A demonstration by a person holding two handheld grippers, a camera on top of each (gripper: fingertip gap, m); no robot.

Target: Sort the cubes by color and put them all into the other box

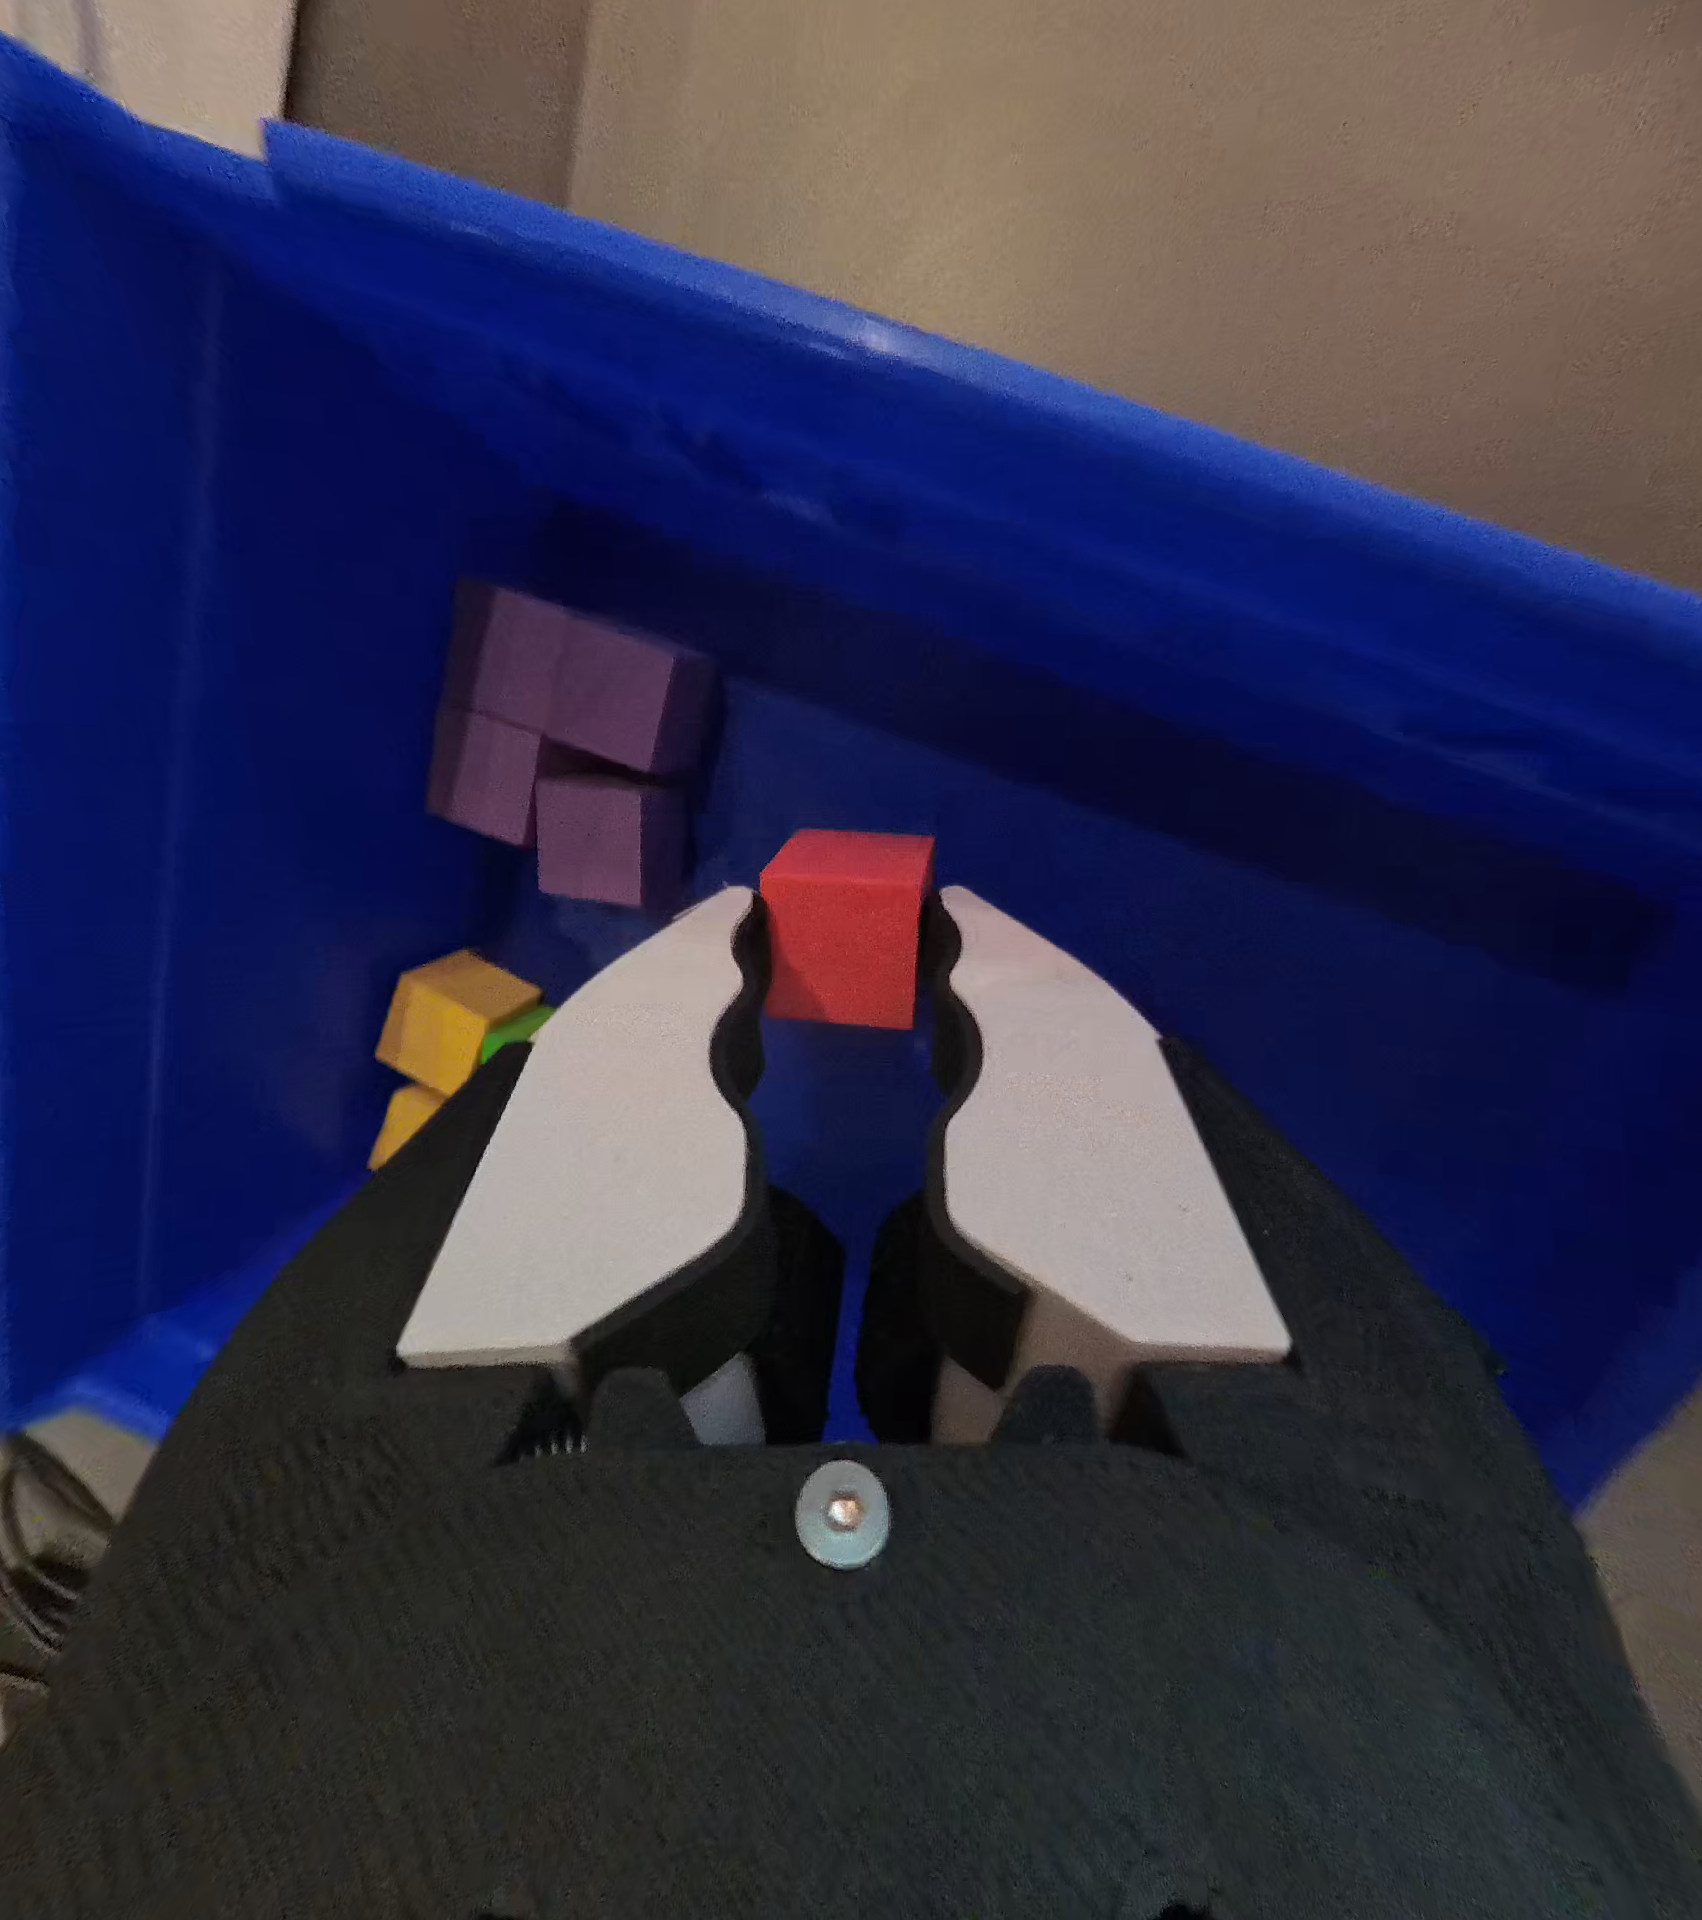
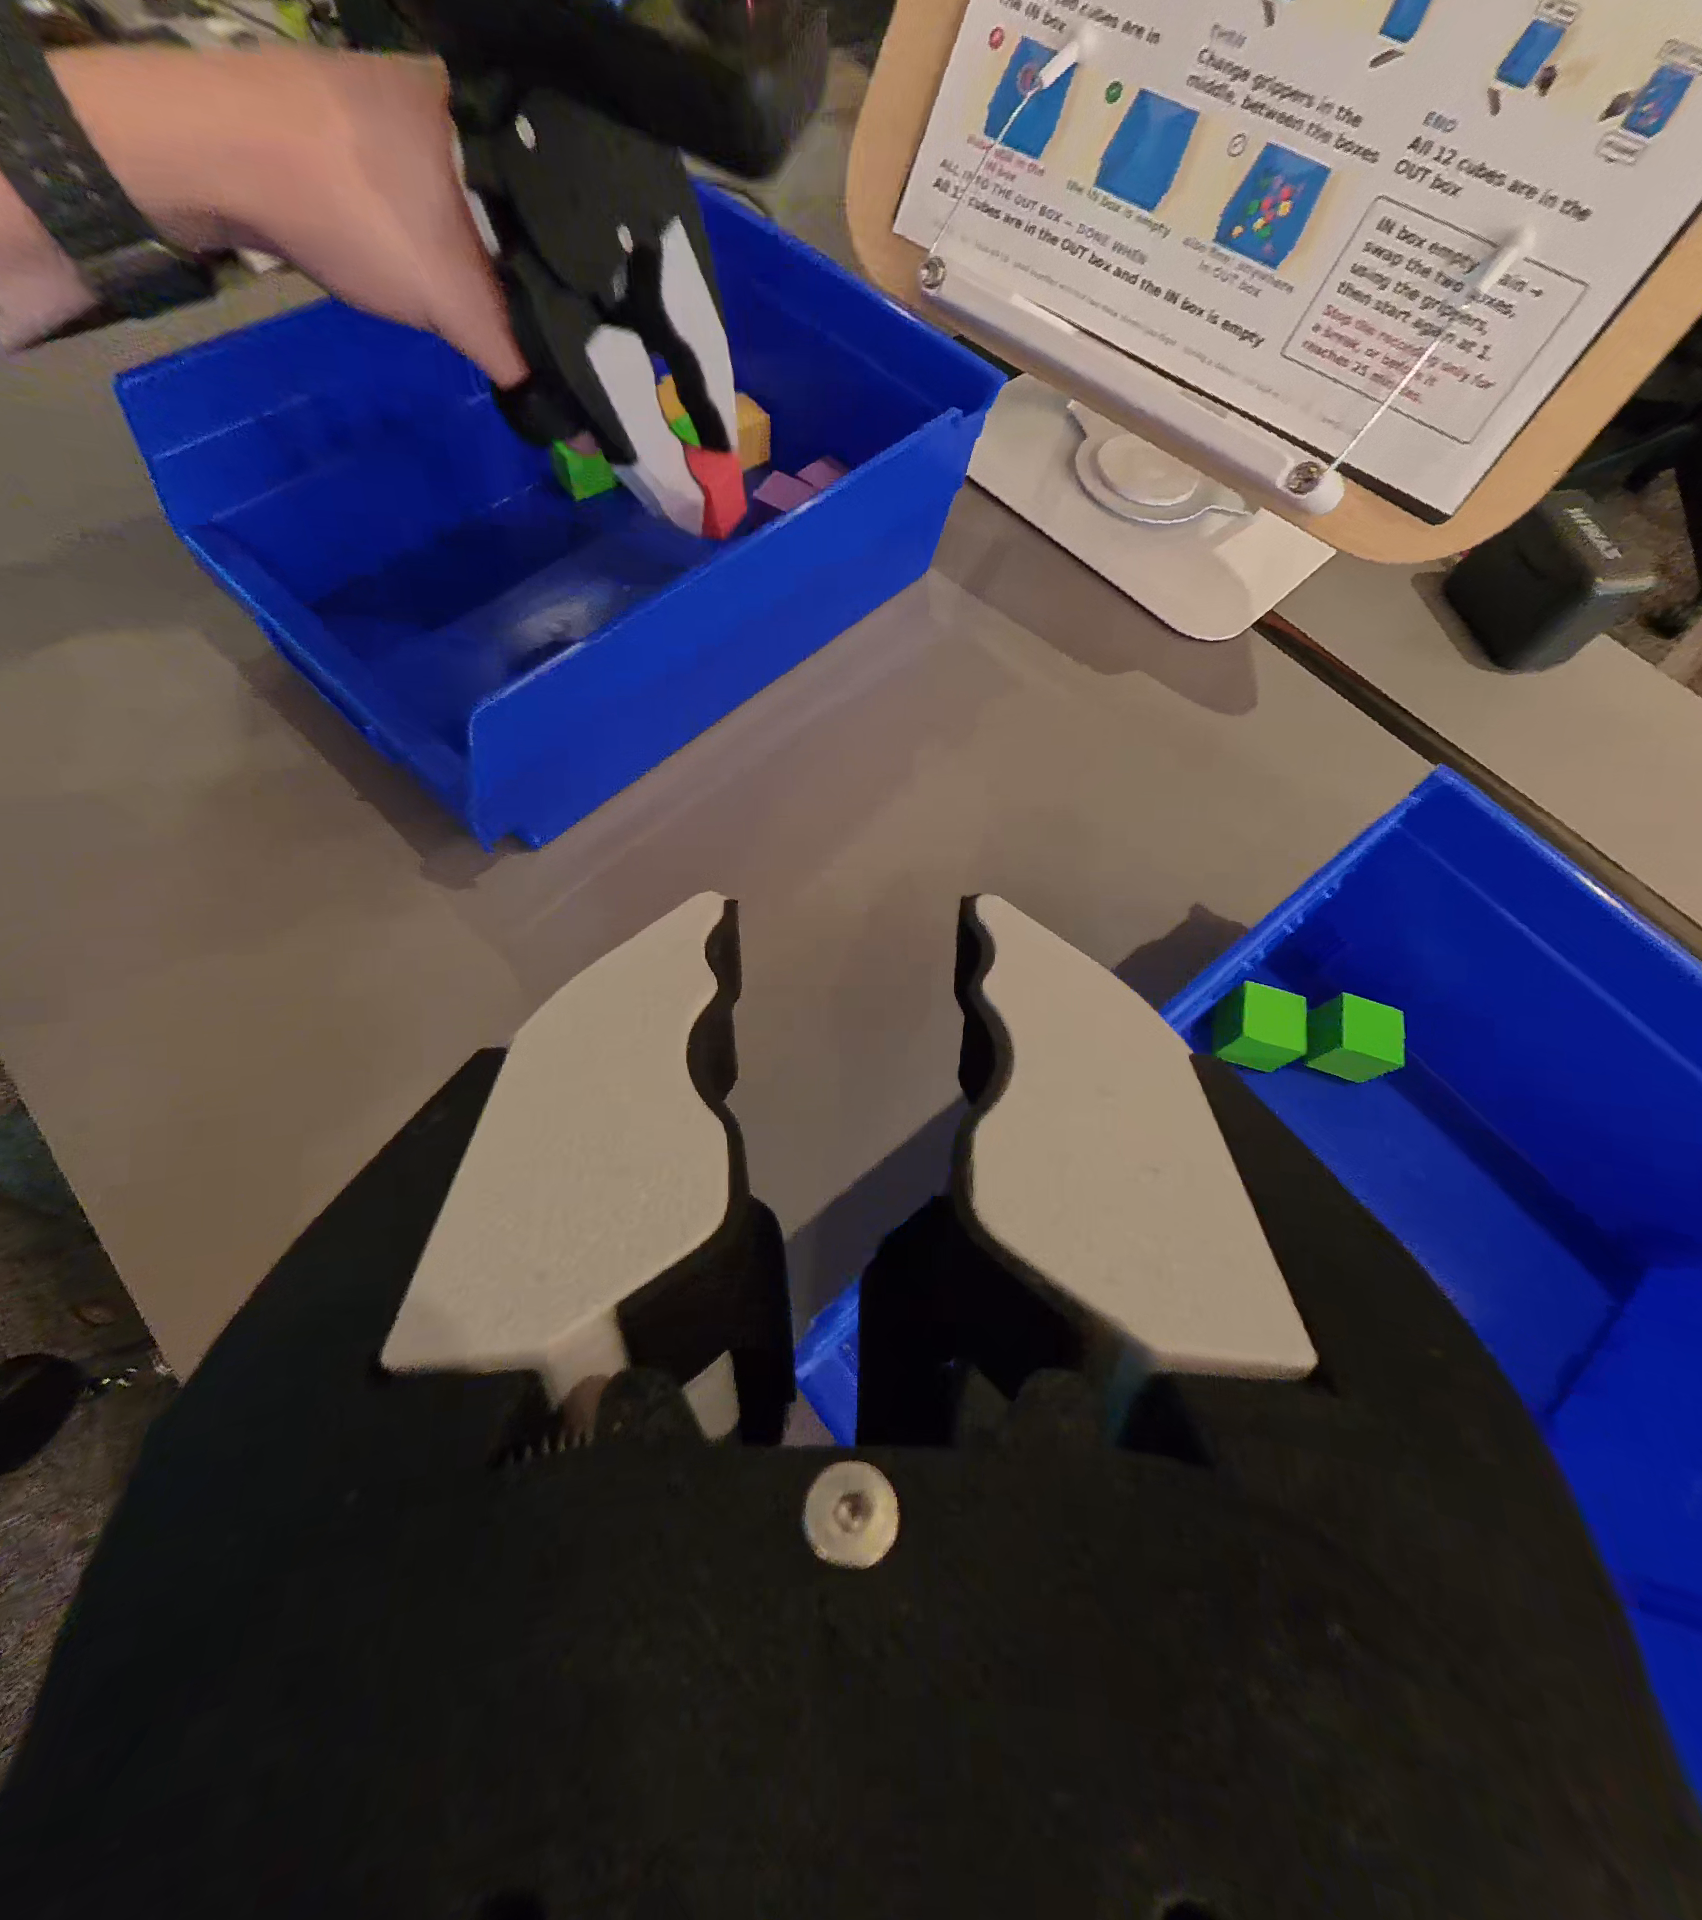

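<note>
1. The left gripper has its two pale fingers pressed against the sides of a red cube, which sits right at the tips. In the right wrist view the same gripper, held in a person's hand, reaches down into the far blue bin with the red cube pinched at its tips.
2. Inside that bin, ahead and to the left of the left gripper's tips, a cluster of purple cubes lies near the far corner. Nearer and further left, yellow cubes stand partly hidden behind the left finger, with a sliver of a green cube touching them.
3. From the right wrist view, a green cube lies just left of the left gripper's fingers, yellow and purple cubes to their right.
4. The right gripper hangs with its fingers spread apart and nothing between them, above the grey table.
5. To the right of its fingers lies a second blue bin, holding two green cubes side by side and touching, near its left wall.
6. Far ahead and right, a printed sheet on a wooden board stands on a white base.
</note>
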